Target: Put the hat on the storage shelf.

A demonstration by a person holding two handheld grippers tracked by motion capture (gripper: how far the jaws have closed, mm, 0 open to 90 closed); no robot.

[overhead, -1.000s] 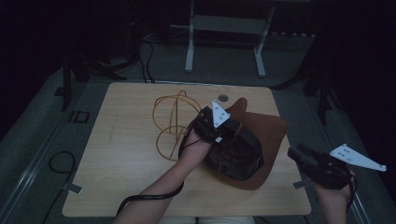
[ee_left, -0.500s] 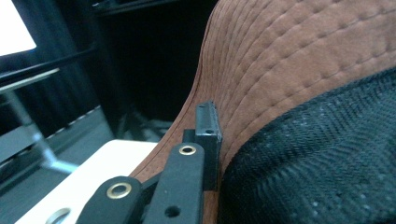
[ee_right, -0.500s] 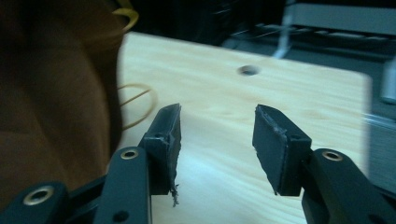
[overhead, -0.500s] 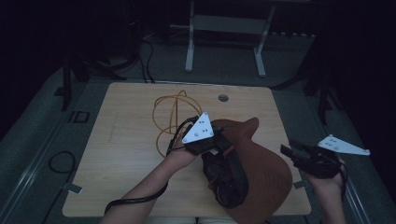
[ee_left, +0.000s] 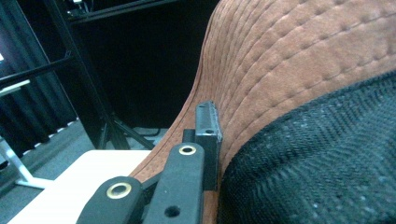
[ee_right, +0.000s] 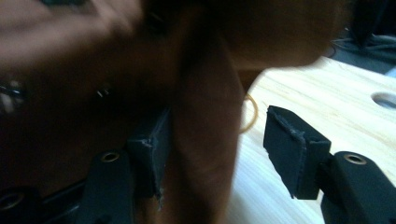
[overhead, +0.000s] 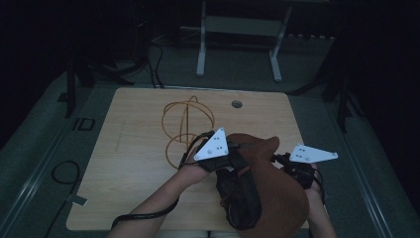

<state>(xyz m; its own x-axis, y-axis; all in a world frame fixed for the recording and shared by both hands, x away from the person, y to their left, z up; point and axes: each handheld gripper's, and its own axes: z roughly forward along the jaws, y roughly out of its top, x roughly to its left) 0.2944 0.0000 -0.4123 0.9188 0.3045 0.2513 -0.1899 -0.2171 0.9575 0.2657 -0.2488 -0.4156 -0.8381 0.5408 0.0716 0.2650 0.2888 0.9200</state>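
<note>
A: We see a brown suede hat (overhead: 277,198) with a wide stitched brim, held up over the near right part of the wooden counter (overhead: 138,148). Its black mesh lining (overhead: 240,196) faces up and left in the high view.

B: Our left tool (overhead: 233,157) has the brim. In the left gripper view the left tool (ee_left: 205,140) is clamped on the brim edge, with the stitched brown suede (ee_left: 299,60) rising just beyond one black pad and the black mesh (ee_left: 317,163) beside it at the right.

A: And our right tool (overhead: 287,162) sits at the hat's right edge, its grey plate (overhead: 313,153) above it. In the right gripper view the right tool (ee_right: 219,149) stands spread, with a fold of the hat (ee_right: 201,121) hanging between the pads. One pad (ee_right: 152,151) is touching the fold or just beside it; the other pad (ee_right: 292,149) is well apart from it, over bare wood.

B: That view is blurred, so we cannot tell more of the fold.

A: Farther back on the counter lies a loose coil of orange cord (overhead: 185,124), and near the far edge there is a round grommet hole (overhead: 237,104).
</note>
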